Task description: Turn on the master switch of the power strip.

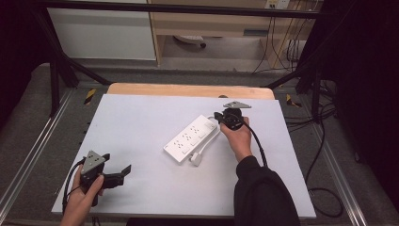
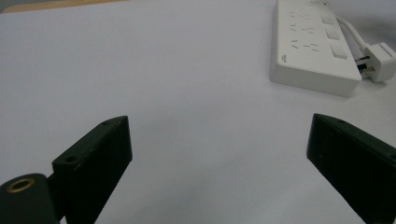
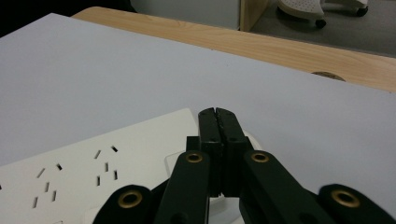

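High view | right gripper jaws closed over power strip | left gripper wide open, apart

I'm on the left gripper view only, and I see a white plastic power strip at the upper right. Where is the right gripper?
Observer: The right gripper is at the far end of the white plastic power strip, away from the white plug.
Operator: Are its jaws open?
Observer: No. The right gripper view shows them pressed together over that end of the strip, with nothing visible between them.
Operator: What lies beyond the strip?
Observer: The pale grey mat ends at a light wooden table edge.
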Available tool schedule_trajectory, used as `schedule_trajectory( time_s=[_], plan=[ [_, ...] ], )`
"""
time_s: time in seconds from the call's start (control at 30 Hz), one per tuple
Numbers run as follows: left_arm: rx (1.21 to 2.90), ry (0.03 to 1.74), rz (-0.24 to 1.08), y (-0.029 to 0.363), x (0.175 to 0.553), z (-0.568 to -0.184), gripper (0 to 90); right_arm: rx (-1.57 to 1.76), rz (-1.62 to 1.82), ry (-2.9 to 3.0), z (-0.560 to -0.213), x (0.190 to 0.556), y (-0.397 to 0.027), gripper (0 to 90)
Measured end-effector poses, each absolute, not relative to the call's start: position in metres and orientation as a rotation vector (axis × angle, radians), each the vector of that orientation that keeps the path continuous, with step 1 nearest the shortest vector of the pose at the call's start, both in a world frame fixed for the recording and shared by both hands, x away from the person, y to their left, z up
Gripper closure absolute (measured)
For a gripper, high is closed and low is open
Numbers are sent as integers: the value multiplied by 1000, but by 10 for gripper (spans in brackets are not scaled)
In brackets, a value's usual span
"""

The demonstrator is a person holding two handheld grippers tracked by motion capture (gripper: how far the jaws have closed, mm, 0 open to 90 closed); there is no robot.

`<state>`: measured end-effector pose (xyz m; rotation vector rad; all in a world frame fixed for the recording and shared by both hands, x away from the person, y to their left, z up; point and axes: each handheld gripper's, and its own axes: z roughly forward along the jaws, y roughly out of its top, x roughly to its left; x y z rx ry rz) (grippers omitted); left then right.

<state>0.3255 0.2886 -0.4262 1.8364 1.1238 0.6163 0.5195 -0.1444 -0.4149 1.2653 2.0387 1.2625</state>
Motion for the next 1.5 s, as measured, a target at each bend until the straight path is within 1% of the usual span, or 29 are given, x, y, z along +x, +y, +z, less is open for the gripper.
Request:
schedule_trajectory(
  time_s=[1.5],
  plan=[
    [1830,1126,612,289,325,-426,68,1257,1128,2110,-437,521,-121,900]
  ],
)
